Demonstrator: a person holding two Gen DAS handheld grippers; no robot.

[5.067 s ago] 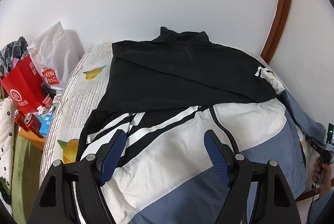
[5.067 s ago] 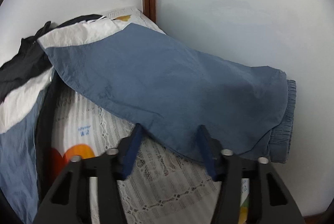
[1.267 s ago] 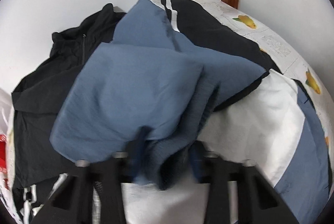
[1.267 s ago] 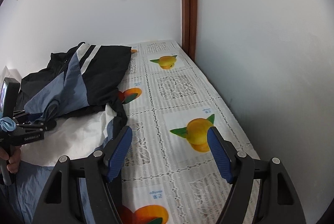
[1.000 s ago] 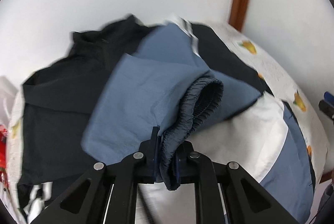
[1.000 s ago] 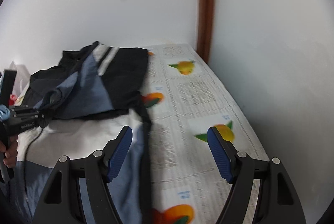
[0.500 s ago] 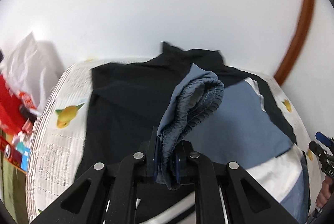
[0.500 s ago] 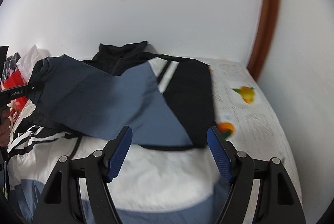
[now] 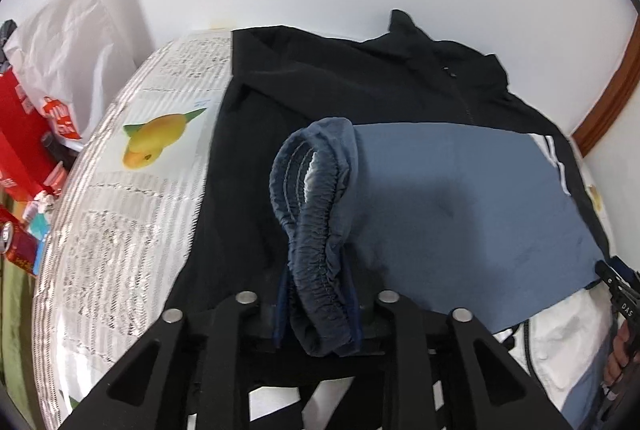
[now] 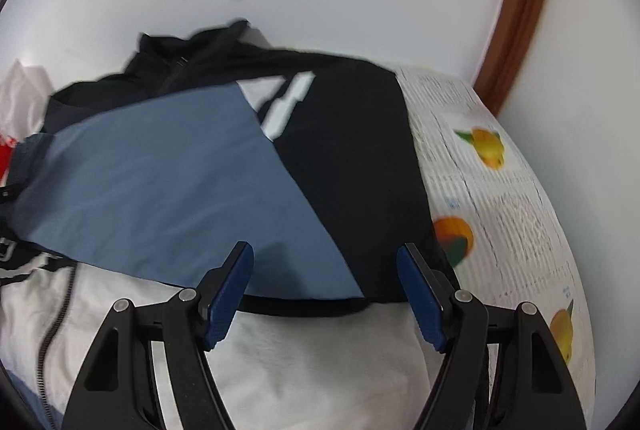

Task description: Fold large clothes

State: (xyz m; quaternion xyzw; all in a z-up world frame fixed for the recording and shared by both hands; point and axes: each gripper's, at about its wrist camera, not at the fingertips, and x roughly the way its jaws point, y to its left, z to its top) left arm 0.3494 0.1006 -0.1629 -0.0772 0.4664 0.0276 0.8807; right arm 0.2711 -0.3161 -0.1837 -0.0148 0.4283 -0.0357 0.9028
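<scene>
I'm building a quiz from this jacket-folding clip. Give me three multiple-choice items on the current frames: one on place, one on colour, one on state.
1. Where does the blue sleeve lie?
A. across the jacket's black chest
B. off the bed
C. inside a bag

2. What colour is the elastic cuff?
A. red
B. blue-grey
C. yellow

3. What is between the right gripper's fingers?
A. the cuff
B. a zipper
C. nothing

Answers: 1 A, the sleeve is spread over the black upper part of the jacket. 2 B, the gathered cuff between the left gripper's opening fingers is blue-grey. 3 C, the blue pads stand wide apart over the cloth.
</scene>
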